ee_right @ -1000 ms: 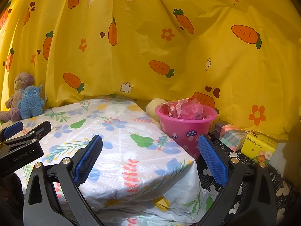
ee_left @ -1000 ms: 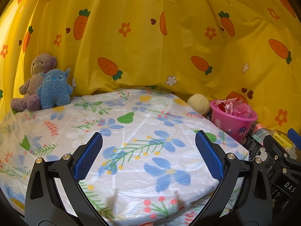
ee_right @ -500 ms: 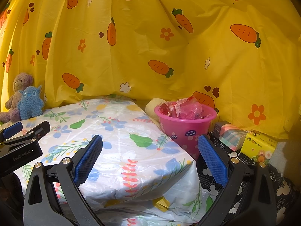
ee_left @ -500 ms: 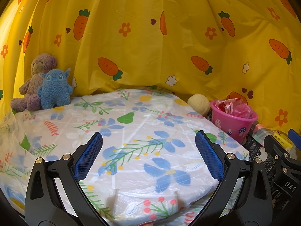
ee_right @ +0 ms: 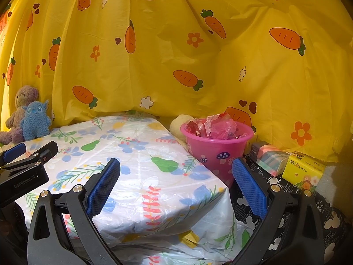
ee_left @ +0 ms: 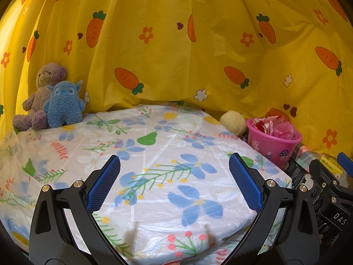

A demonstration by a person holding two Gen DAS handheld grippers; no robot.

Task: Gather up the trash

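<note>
Trash already fills the pink bucket beside the table's right edge, and my left gripper and right gripper, both released and empty, could tip it by reaching carelessly.

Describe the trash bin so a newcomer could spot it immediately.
Find the floral-covered table before the yellow carrot curtain. Just off its right edge stands a pink bucket. Unlike the cream ball behind it, it has mushroom prints and holds crumpled red wrappers.

A purple teddy bear and blue plush monster sit at ten o'clock on the floral tablecloth, backed by a carrot-print yellow curtain.
</note>
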